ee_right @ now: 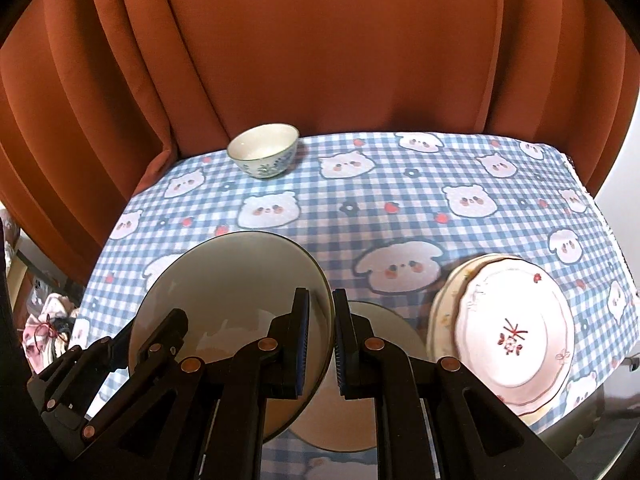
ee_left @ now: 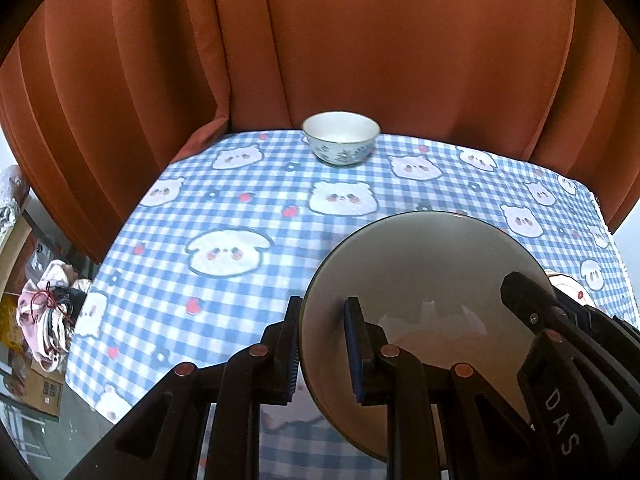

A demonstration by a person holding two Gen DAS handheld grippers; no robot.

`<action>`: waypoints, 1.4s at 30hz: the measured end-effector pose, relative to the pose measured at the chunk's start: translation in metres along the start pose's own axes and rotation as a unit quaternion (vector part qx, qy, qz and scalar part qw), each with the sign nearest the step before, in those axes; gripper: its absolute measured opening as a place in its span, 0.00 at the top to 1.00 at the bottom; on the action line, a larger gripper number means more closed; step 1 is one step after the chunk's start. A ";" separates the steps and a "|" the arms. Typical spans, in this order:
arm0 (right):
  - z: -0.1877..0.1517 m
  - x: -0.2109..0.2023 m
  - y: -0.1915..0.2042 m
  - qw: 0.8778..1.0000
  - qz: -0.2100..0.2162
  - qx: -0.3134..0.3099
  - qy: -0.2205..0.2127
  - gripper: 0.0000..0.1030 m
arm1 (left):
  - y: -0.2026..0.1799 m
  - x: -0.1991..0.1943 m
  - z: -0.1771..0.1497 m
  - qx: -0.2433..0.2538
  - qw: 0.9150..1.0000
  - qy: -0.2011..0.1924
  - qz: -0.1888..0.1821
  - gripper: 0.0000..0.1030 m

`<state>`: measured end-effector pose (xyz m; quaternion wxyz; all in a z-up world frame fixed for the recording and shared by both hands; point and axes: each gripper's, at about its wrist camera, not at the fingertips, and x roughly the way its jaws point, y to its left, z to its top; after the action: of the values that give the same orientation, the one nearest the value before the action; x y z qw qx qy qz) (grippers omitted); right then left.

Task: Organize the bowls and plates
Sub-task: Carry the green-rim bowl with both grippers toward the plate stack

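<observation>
A large grey bowl [ee_left: 424, 264] with a dark rim is held over the near part of the table; it also shows in the right wrist view [ee_right: 224, 280]. My left gripper [ee_left: 324, 312] is shut on its left rim. My right gripper [ee_right: 322, 312] is shut on its right rim. Beneath it lies a beige plate [ee_right: 384, 328], partly hidden. A small white bowl with blue flowers [ee_left: 341, 138] stands at the far edge; it also shows in the right wrist view [ee_right: 264, 150]. A stack of pink-white plates [ee_right: 508, 328] lies at the right.
The table wears a blue checked cloth with bear faces [ee_left: 224, 248]. An orange curtain [ee_left: 360, 40] hangs close behind it. A pile of clothes and a box [ee_left: 48, 312] lie on the floor at the left.
</observation>
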<state>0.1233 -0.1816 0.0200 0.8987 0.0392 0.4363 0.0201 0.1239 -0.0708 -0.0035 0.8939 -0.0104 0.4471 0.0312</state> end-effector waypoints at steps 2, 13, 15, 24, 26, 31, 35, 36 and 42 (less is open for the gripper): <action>-0.002 0.000 -0.009 1.000 0.001 -0.002 0.002 0.86 | -0.008 0.001 -0.003 0.000 1.000 0.003 0.000 0.83; -0.011 0.010 -0.041 1.000 0.006 -0.002 0.020 0.86 | -0.036 0.011 -0.016 0.000 1.000 0.031 -0.004 0.83; -0.013 0.013 -0.045 1.000 0.007 -0.004 0.025 0.86 | -0.040 0.015 -0.019 -0.001 0.999 0.039 -0.004 0.83; -0.020 0.031 -0.053 0.998 0.012 -0.011 0.052 0.86 | -0.046 0.032 -0.029 -0.011 0.997 0.070 0.003 0.83; -0.021 0.035 -0.055 0.998 0.013 -0.012 0.059 0.86 | -0.046 0.036 -0.030 -0.013 0.997 0.076 0.004 0.83; -0.024 0.043 -0.058 0.997 0.012 -0.021 0.069 0.86 | -0.050 0.043 -0.035 -0.012 0.996 0.089 0.008 0.83; -0.028 0.050 -0.063 0.996 0.012 -0.021 0.080 0.86 | -0.055 0.048 -0.039 -0.009 0.995 0.099 0.008 0.83; -0.029 0.050 -0.065 0.996 0.010 -0.022 0.080 0.86 | -0.057 0.048 -0.040 -0.008 0.995 0.099 0.010 0.83; -0.032 0.049 -0.066 0.997 0.010 -0.027 0.075 0.86 | -0.061 0.048 -0.042 0.003 0.996 0.090 0.021 0.82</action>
<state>0.1289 -0.2423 -0.0438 0.8639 0.0176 0.5014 0.0438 0.1231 -0.1311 -0.0675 0.8490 -0.0013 0.5262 0.0476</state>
